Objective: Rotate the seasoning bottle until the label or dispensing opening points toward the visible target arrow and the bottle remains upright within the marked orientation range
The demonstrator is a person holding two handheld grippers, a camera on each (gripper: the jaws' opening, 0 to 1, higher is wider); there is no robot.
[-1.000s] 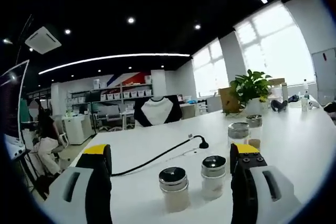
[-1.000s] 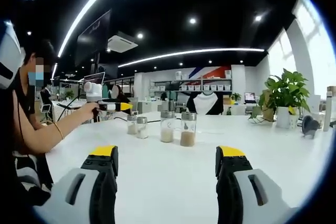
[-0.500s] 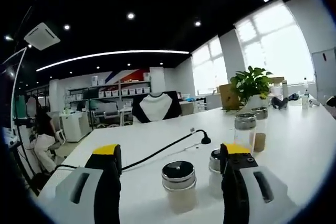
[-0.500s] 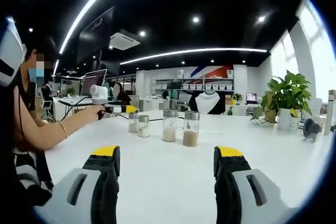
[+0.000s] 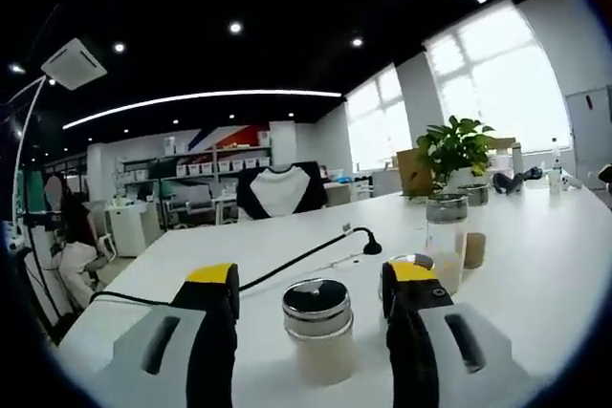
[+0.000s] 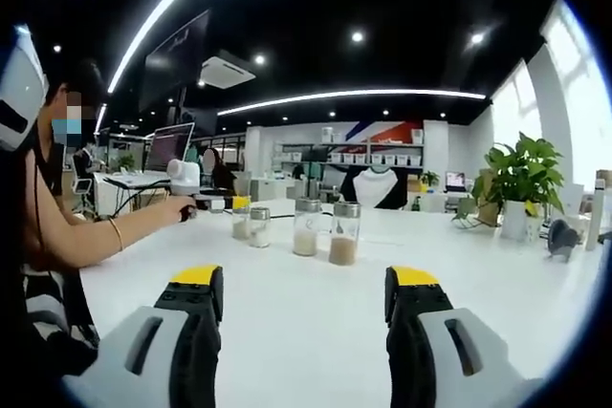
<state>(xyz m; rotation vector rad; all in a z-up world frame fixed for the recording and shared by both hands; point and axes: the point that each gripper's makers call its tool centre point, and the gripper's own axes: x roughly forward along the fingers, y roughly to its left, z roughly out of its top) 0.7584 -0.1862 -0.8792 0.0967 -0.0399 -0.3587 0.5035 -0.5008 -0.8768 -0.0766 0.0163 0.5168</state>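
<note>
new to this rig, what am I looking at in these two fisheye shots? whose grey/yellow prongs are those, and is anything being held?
No robot arm here: a person carries a handheld gripper in each hand, and a fisheye camera rides on each one, looking forward along its two fingers. The grey prongs with yellow tips are those fingers.

In the left gripper view, the left gripper is open, with a short seasoning bottle standing between its fingers, not yet clamped. Beside it are another short bottle, two taller ones and a black cable on the white table.

In the right gripper view, the right gripper is open and holds nothing. Farther off are four bottles and the person's hand holding the left gripper.
</note>
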